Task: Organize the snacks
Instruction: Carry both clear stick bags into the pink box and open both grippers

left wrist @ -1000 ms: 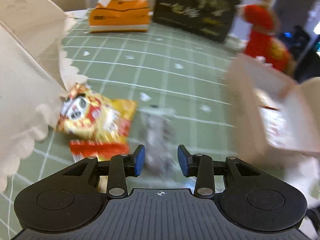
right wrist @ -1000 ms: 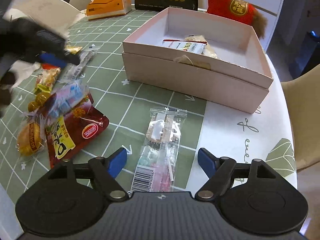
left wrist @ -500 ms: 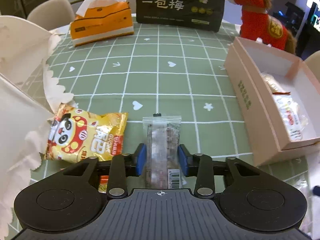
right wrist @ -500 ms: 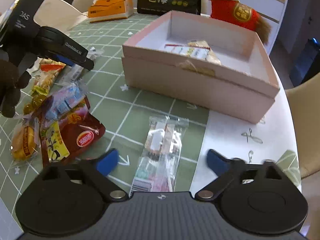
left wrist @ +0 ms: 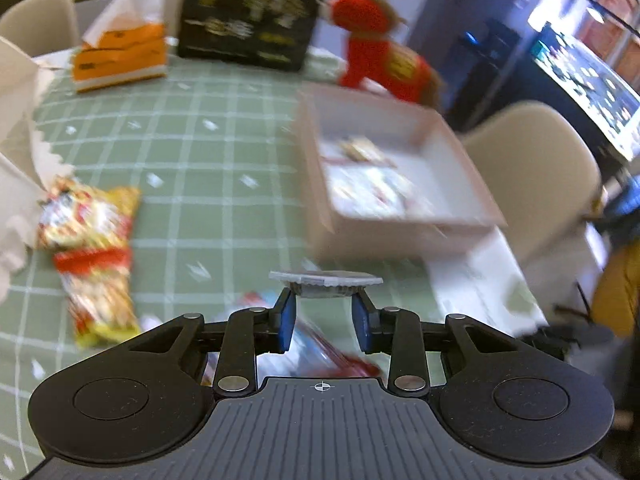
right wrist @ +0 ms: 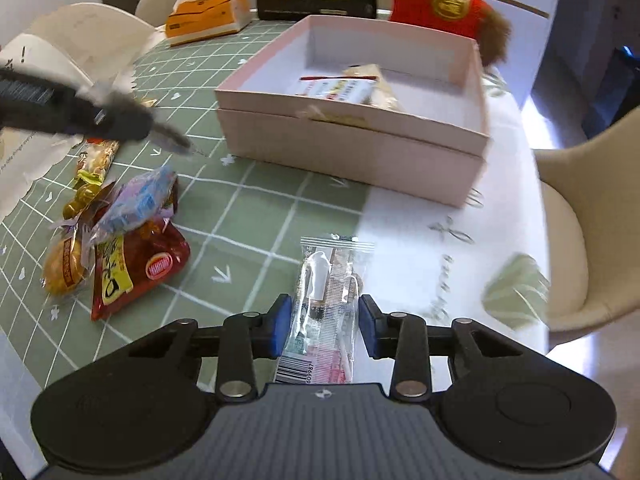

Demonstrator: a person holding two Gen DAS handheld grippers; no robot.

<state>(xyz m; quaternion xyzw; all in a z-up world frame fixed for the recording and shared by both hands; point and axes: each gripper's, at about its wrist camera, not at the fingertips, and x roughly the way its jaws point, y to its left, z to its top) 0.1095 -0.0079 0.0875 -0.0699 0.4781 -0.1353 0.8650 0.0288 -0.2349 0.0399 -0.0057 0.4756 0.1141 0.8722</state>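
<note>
My left gripper (left wrist: 323, 312) is shut on a clear snack bar packet (left wrist: 326, 282), held edge-on above the table and seen blurred in the right wrist view (right wrist: 168, 138). The pink open box (left wrist: 316, 216) lies ahead to the right with a few packets inside (left wrist: 372, 188). My right gripper (right wrist: 323, 326) has closed around a clear packet with a barcode (right wrist: 326, 312) lying on the table; the pads touch its sides. The box shows in the right wrist view (right wrist: 352, 152) beyond it.
A yellow panda snack bag (left wrist: 86, 216) and a red-yellow packet (left wrist: 100, 292) lie left. A pile of snacks (right wrist: 116, 240) lies left of the right gripper. An orange tissue box (left wrist: 120, 56), black box (left wrist: 248, 20), red plush horse (left wrist: 380, 52) and chairs (right wrist: 592, 220) ring the table.
My left gripper lifted the clear bar packet off the table and swung right toward the box. My right gripper narrowed from wide open onto the barcode packet.
</note>
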